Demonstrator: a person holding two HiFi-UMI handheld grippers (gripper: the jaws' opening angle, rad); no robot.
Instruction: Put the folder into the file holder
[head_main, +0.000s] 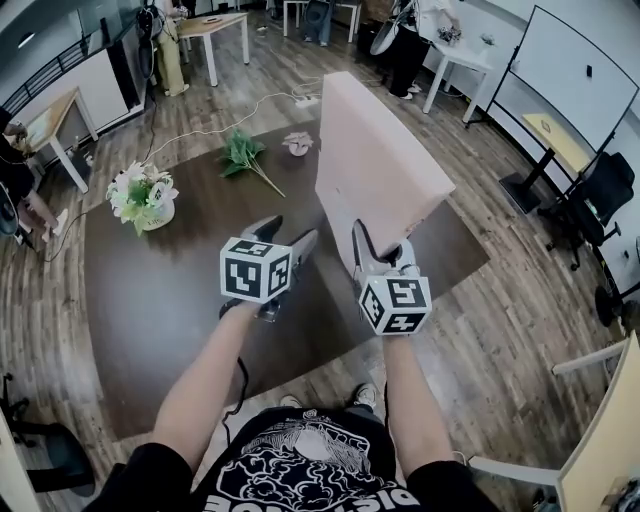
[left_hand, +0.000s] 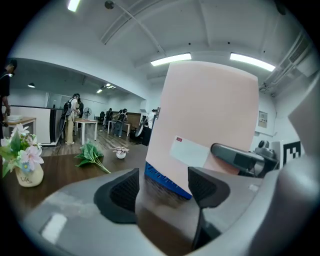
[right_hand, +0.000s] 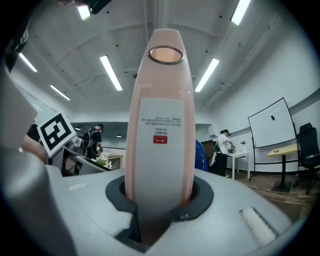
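A thick pink folder (head_main: 375, 160) stands tilted above the dark brown table (head_main: 150, 300). My right gripper (head_main: 378, 255) is shut on its lower end. In the right gripper view the folder's labelled spine (right_hand: 161, 125) rises straight up from the right gripper (right_hand: 160, 192), with a pad pressed on each side. My left gripper (head_main: 290, 245) hovers just left of the folder's bottom edge. It is open, and the left gripper (left_hand: 165, 190) has nothing between its pads. Beyond them the folder (left_hand: 210, 115) shows a blue edge (left_hand: 167, 181) at its base. I cannot make out a file holder.
On the table lie a vase of flowers (head_main: 143, 197), a green leafy sprig (head_main: 243, 155) and a small pot (head_main: 297, 143). A whiteboard (head_main: 570, 60) and an office chair (head_main: 600, 190) stand to the right. White tables and people are farther back.
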